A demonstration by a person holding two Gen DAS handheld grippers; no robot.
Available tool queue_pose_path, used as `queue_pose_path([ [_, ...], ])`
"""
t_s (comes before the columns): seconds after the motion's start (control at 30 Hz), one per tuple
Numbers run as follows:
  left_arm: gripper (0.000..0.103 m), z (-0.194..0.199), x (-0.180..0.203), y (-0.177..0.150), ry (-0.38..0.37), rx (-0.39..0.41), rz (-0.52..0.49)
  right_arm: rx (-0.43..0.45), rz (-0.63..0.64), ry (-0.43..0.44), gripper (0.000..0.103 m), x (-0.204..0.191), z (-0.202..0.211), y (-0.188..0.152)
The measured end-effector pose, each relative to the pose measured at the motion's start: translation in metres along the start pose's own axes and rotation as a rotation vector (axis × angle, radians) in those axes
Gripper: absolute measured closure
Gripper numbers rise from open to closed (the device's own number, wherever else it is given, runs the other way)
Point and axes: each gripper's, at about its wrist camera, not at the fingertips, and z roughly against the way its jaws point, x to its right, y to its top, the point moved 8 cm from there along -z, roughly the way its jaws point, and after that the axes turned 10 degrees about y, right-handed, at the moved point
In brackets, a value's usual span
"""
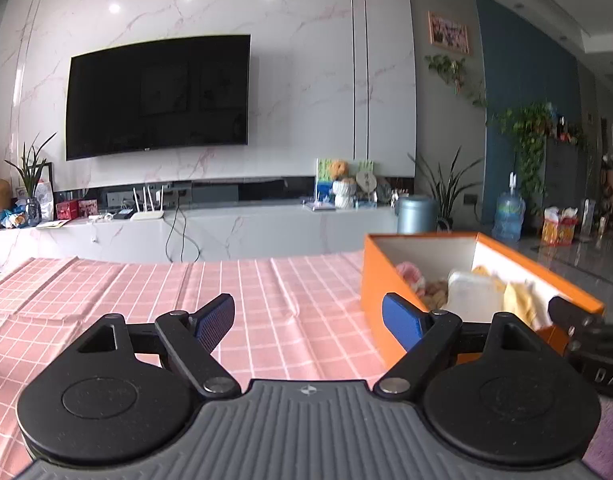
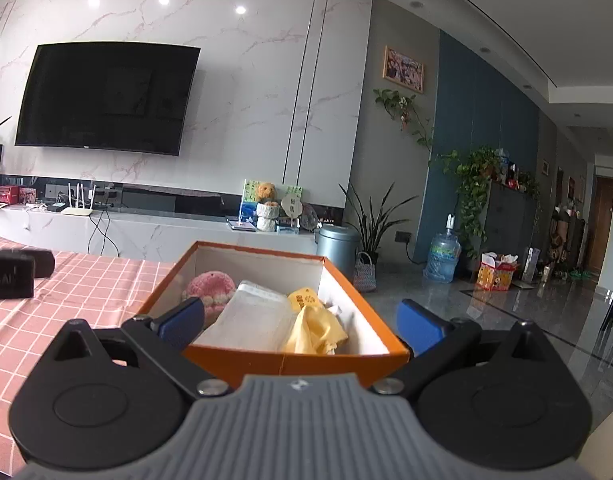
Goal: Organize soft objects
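Left tongs [image 1: 308,322]: wide, empty, over the checked desk [image 1: 146,292].
Right tongs [image 2: 300,320]: wide, empty, straddling the box's near wall.
Orange box [image 2: 290,362]: right desk edge; pink plush [image 2: 208,290], clear pouch [image 2: 250,316], yellow cloth [image 2: 314,330] inside.
Risk: a nudge there could tip it off.

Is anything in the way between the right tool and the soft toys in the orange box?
Only the orange box's near wall. It stands between the open right tool and the pink plush, clear pouch and yellow cloth inside. From above, nothing visible covers them.
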Motion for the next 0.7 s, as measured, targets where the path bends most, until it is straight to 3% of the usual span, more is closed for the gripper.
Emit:
queue_pose_path([
  [0.23,0.005,-0.010,-0.007,-0.023,0.034,-0.089,0.000,-0.049,0.002,0.013,0.003,-0.004,-0.009,-0.011],
  [0.7,0.005,-0.007,-0.011,-0.026,0.066,-0.108,-0.005,-0.057,-0.004,0.017,0.003,-0.006,-0.009,-0.014],
])
